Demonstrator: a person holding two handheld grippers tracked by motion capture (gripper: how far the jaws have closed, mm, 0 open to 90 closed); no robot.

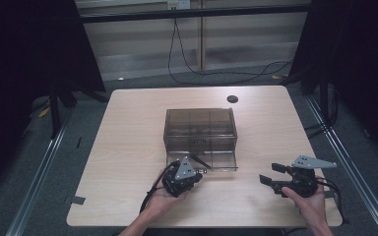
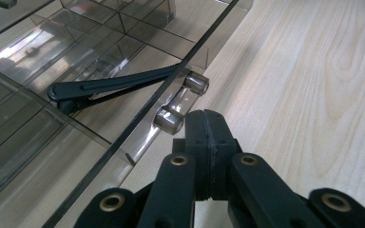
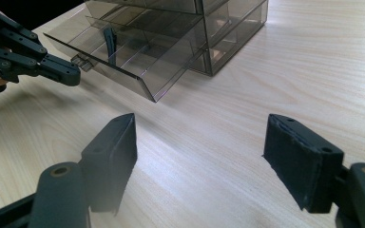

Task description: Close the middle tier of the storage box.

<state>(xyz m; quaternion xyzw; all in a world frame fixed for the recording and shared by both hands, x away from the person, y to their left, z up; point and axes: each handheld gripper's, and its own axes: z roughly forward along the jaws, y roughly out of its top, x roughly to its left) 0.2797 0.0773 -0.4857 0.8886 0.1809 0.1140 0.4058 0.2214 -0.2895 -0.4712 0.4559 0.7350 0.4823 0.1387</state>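
Your left gripper (image 2: 208, 124) has its jaws pressed flat together with nothing between them; the pads meet along one seam. Their tips sit just beside the drawer (image 2: 138, 142), at its clear front wall, close to the nearer of the two knobs of the handle (image 2: 180, 102). Whether the tips touch that knob, you cannot tell from the left gripper view. Beyond the tips, inside the drawer, a black clip (image 2: 109, 88) lies flat, its far end lying across a divider.

In the high view the left gripper (image 1: 197, 164) points at the drawer (image 1: 221, 160), which stands pulled out from the bottom of the smoky box (image 1: 200, 129) on the table (image 1: 128, 147).

Your right gripper (image 3: 202, 156) has its jaws spread wide and holds nothing; bare table (image 3: 209, 137) lies between the two pads. Ahead of those jaws and to their left stands the box (image 3: 228, 28) with the drawer (image 3: 138, 78) out, well apart from them. The clip (image 3: 110, 45) shows in the drawer. In the high view the right gripper (image 1: 270, 174) rests near the table's near edge, its jaws pointing left toward your other hand.
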